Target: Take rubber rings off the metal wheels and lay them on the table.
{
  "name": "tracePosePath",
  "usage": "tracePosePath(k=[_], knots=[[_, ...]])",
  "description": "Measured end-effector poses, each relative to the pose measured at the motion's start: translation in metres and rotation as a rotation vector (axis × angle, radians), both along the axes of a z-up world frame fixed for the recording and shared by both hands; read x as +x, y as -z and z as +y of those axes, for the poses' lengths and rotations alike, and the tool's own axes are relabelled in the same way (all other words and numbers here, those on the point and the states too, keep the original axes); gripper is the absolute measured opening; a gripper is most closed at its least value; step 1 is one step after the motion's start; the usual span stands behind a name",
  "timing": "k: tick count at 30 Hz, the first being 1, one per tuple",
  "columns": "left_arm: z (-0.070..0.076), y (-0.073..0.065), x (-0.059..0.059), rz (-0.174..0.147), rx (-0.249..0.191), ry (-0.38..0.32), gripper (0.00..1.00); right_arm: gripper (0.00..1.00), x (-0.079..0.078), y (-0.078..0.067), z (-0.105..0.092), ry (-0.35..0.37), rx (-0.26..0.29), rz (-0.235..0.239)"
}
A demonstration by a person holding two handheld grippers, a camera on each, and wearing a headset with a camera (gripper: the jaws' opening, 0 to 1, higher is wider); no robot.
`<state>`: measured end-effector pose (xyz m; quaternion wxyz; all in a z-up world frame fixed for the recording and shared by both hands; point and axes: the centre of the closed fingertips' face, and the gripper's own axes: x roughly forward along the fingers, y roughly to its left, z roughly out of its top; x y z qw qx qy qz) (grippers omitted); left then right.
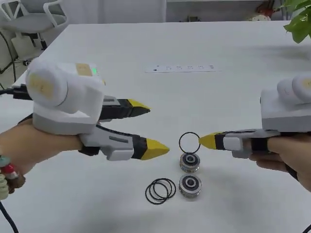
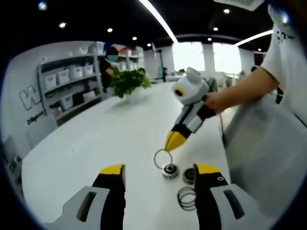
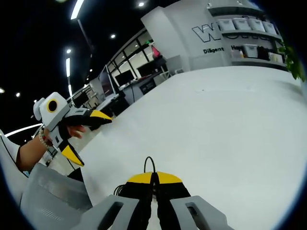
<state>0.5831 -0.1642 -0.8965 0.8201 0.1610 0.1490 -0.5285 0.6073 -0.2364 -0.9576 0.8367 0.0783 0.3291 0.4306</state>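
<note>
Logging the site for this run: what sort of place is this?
Probably an open-plan office or lab workspace: a long white table, wall shelves stacked with storage bins, ceiling strip lights, and an office chair beside the table.

Beyond the two metal wheels [image 1: 190, 186] you have open table [image 1: 194, 102]; loose rubber rings [image 1: 160, 190] lie just left of them.

Your setting: an open-plan office or lab workspace. Evidence around you:
- a long white table [image 1: 146, 53] with a built-in socket strip [image 1: 183, 68]
- a swivel chair [image 1: 36, 19]
- wall shelves [image 2: 50, 93] stocked with storage bins [image 2: 62, 76]
- large wall lettering [image 3: 214, 50]
- dark screens [image 3: 123, 76] on desks further back
- ceiling strip lights [image 2: 158, 21]
- a leafy plant [image 2: 127, 81]
</note>
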Motion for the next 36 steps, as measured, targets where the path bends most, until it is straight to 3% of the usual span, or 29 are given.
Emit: tracePosePath(k=[4, 8, 19, 24, 32, 36], knots=[[0.011, -0.008, -0.010, -0.019, -0.014, -0.023, 0.65, 0.00, -0.005, -0.005, 0.007, -0.025, 0.015, -0.003], [0.022, -0.005, -0.025, -0.030, 0.031, -0.012, 0.68, 0.00, -0.012, -0.007, 0.016, -0.061, 0.023, 0.004], [0.053, 0.002, -0.052, 0.000, 0.030, -0.067, 0.77, 0.00, -0.034, -0.002, 0.034, -0.160, 0.013, 0.036], [0.067, 0.005, -0.058, 0.004, 0.017, -0.118, 0.78, 0.00, -0.042, 0.004, 0.040, -0.190, 0.003, 0.057], [0.084, 0.025, -0.073, 0.070, -0.028, -0.217, 0.78, 0.00, -0.059, 0.020, 0.048, -0.267, -0.046, 0.096], [0.091, 0.034, -0.078, 0.089, -0.027, -0.247, 0.78, 0.00, -0.062, 0.025, 0.048, -0.283, -0.072, 0.100]])
